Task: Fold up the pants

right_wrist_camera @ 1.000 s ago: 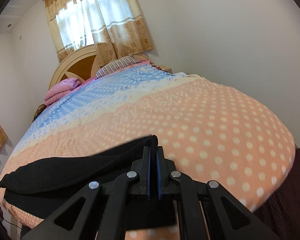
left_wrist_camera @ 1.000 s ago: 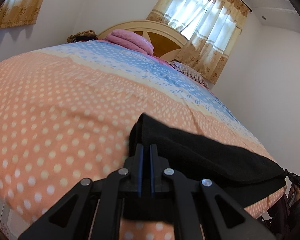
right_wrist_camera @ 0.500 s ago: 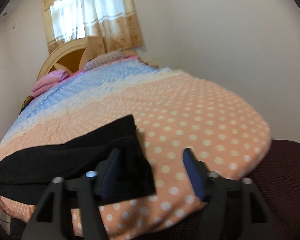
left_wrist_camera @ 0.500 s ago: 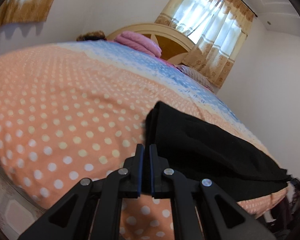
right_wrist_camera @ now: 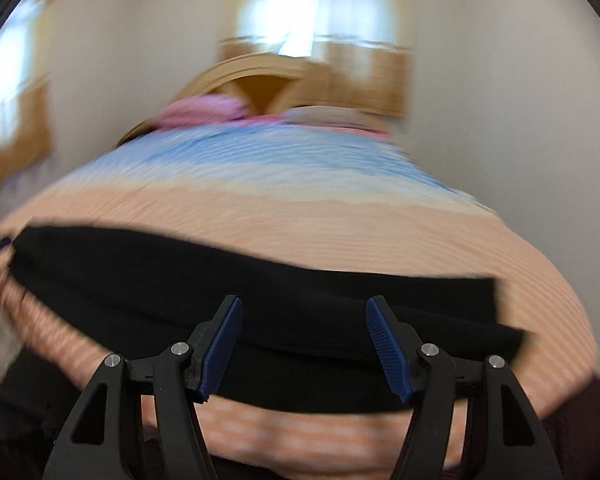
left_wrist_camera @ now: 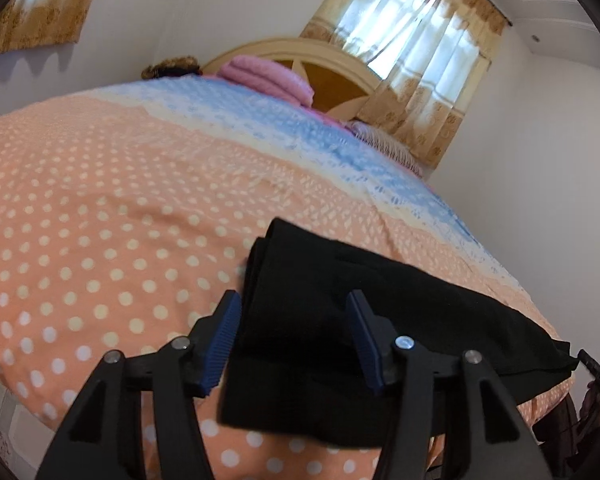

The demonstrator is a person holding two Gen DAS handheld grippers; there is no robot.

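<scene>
Lying across the near end of the bed [left_wrist_camera: 100, 208], the black pants [left_wrist_camera: 380, 304] form a long folded band on the orange polka-dot bedspread, running from the left gripper's side off toward the right edge of the mattress. In the left wrist view their stacked layers show at the near end, where the cloth doubles over itself.

The left gripper [left_wrist_camera: 294, 340] has its jaws spread wide, blue ribbed pads facing each other with the folded end of the pants lying between and beyond them (nothing is pinched). Its left pad sits just beside the edge of the fabric stack.

The right gripper [right_wrist_camera: 304, 344] is likewise wide open and holds nothing; the pants [right_wrist_camera: 260, 292] stretch sideways in front of it, though this view is heavily smeared and fine detail of the cloth cannot be made out.

Farther up the bed the cover turns cream and then blue, and a pink folded blanket [left_wrist_camera: 268, 76] rests by the curved headboard [left_wrist_camera: 300, 50]. Behind that hangs a curtained window [left_wrist_camera: 412, 40].
</scene>
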